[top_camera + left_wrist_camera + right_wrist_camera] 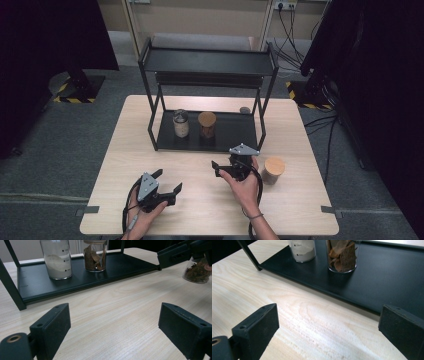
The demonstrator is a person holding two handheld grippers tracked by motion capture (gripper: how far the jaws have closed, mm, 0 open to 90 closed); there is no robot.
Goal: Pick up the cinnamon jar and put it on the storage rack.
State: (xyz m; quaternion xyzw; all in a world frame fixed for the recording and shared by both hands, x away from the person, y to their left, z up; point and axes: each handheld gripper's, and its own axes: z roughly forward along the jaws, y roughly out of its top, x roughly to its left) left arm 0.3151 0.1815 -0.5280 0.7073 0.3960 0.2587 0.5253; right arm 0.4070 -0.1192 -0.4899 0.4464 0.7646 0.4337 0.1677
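A person's 2 hands each hold a pair of tongs over a pale wooden tabletop (pixel 200 205). Nearest, the left tongs (pixel 167 182) rest low near the front edge, jaws spread wide and holding nothing. A little farther on, the right tongs (pixel 224 160) hover above the middle of the tabletop, jaws also wide apart and empty. Just beside the right hand (pixel 245 186), on its right, stands a glass jar with a wooden lid (pixel 274 170), on the bare tabletop. Beyond, a black 2-level rack (pixel 207 60) sits at the far side. Its lower shelf carries a jar of white powder (pixel 180 123) and, just beside it, a jar of brown pieces (pixel 207 124).
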